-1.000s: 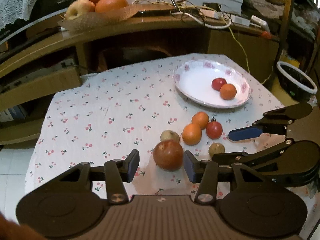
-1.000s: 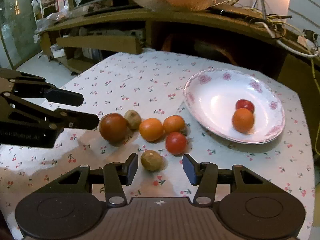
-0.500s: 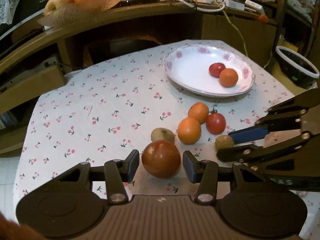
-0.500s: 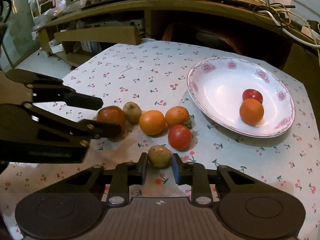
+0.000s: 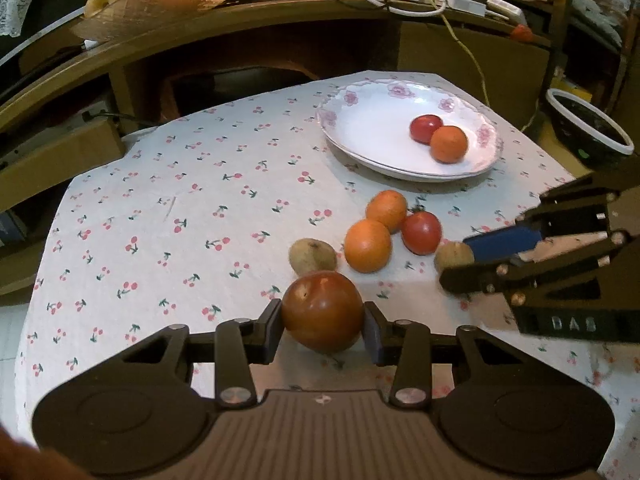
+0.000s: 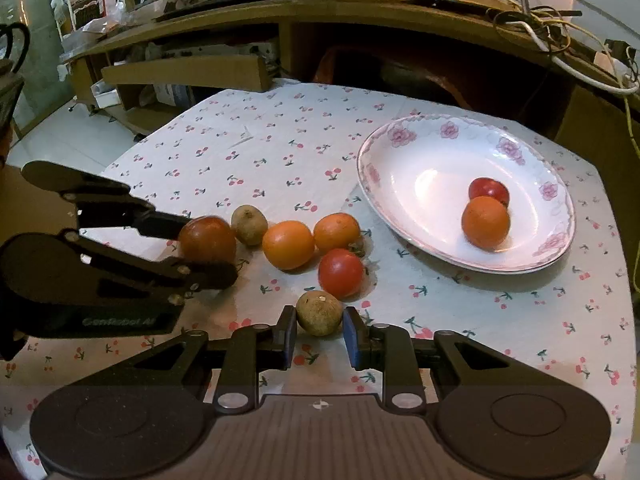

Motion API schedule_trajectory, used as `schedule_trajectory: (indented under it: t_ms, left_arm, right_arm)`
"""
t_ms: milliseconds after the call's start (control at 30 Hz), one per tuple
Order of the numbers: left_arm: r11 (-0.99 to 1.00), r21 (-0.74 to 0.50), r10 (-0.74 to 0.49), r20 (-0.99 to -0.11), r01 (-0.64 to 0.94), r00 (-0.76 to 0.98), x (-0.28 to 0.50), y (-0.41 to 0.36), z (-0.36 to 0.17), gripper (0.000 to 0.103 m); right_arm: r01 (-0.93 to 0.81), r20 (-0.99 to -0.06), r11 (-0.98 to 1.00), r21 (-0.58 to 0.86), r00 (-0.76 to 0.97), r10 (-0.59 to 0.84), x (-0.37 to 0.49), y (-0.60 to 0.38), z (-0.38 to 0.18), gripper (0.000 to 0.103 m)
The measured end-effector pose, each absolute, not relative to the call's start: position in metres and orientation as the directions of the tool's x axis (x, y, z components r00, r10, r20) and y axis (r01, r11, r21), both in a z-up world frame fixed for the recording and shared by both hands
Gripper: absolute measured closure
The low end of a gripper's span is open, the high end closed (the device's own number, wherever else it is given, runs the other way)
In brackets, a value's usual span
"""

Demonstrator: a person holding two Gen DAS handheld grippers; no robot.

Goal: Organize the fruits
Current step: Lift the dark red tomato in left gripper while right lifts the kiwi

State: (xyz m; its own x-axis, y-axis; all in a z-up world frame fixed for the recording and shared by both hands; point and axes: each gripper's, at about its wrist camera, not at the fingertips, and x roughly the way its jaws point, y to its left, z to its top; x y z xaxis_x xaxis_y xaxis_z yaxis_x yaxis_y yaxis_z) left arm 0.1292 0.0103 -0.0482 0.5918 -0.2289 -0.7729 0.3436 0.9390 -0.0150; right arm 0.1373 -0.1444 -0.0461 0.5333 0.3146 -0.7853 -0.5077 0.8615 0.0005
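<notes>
Surface: a white tablecloth [image 5: 160, 208] printed with small cherries covered the table; wooden shelving [image 6: 360, 12] stood at the far side.
Plate: a glossy white plate [image 6: 404, 148] with pink flowers sat far right, holding a tomato and an orange.
Left gripper [image 5: 323, 326]: clamped on both sides of a round reddish-brown fruit [image 5: 322, 312].
Right gripper [image 6: 319, 330]: its pads flanked a small rough brown fruit [image 6: 319, 313] closely; I cannot tell whether they touched it.
Loose fruits: two oranges [image 6: 288, 244] and a tomato [image 6: 341, 273] lay between grippers and plate.
</notes>
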Motion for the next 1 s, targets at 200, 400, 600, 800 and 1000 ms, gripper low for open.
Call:
schedule_trajectory:
  t_ms: [200,400,600,800,1000]
  left_arm:
    - [0.926,-0.012,-0.247,-0.773,0.377,0.584,0.105,0.002,-0.041,0.057]
    - [0.911,-0.012,-0.268,-0.777,0.411,0.570,0.083,-0.010,-0.038,0.057]
    - [0.894,0.013,-0.267,-0.788,0.448,0.555,0.069,-0.022,-0.046,0.057]
    - [0.887,0.032,-0.257,-0.794,0.460,0.550,0.065,-0.023,-0.046,0.056]
    - [0.891,0.037,-0.255,-0.784,0.453,0.566,0.056,-0.020,-0.038,0.051]
  right_arm:
    - [-0.490,-0.776,0.871,-0.012,0.554,0.302,0.123,-0.156,-0.037,0.078]
    - [-0.461,-0.785,0.887,-0.031,0.561,0.264,0.097,-0.167,-0.035,0.078]
    - [-0.439,-0.804,0.897,-0.039,0.547,0.233,0.075,-0.173,-0.044,0.077]
    - [-0.429,-0.801,0.902,-0.044,0.555,0.225,0.067,-0.177,-0.047,0.062]
    - [-0.405,-0.792,0.914,-0.031,0.568,0.225,0.060,-0.185,-0.039,0.049]
